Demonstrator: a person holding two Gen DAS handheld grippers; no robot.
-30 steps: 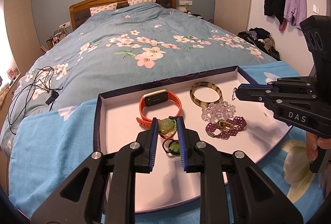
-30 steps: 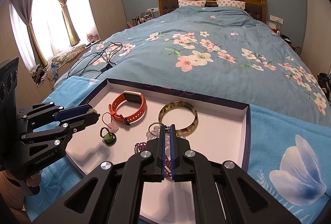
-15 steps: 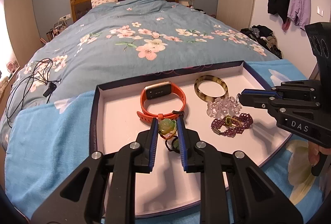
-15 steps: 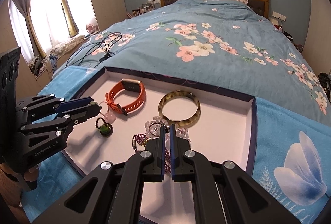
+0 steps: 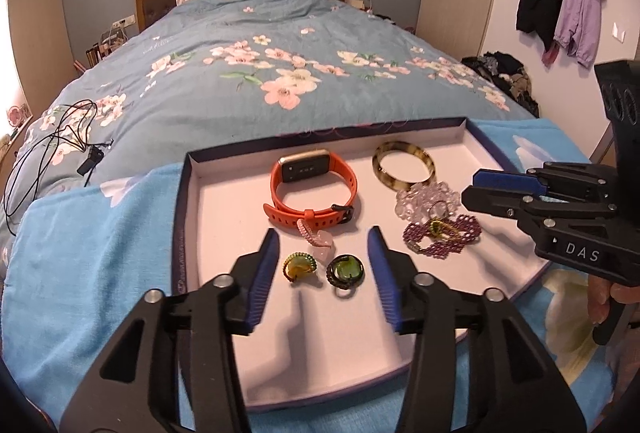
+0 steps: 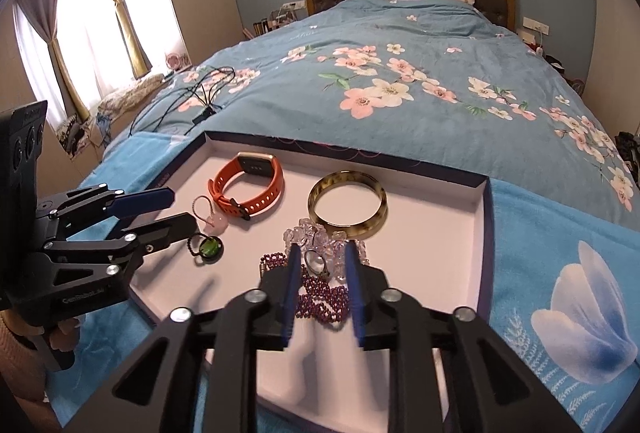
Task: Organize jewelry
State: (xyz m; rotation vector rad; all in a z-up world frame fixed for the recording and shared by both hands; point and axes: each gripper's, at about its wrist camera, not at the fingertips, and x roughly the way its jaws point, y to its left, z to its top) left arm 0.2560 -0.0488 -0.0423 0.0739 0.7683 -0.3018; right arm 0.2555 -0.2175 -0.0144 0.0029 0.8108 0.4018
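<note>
Two grippers over white tray (image 5: 224, 201) on blue bedspread. Left gripper (image 5: 323, 257) jaws just opened, roughly half spread, holding nothing; two green-stone pendants (image 5: 345, 271) plus pink charm (image 5: 322, 247) lie loose on tray floor between fingers. Right gripper (image 6: 320, 275) jaws just parted slightly, gripping nothing; metal ring (image 6: 314, 261) on clear bead bracelet (image 6: 304, 233) sits between pads, purple bead bracelet (image 6: 320, 299) beneath. Orange smartwatch (image 5: 314, 189) at 12 o'clock from left gripper; tortoiseshell bangle (image 5: 403, 169) at 1 o'clock.

orange watch (image 5: 313, 189), bangle (image 5: 403, 164), bead bracelets (image 5: 442, 231) in tray (image 5: 188, 217)
</note>
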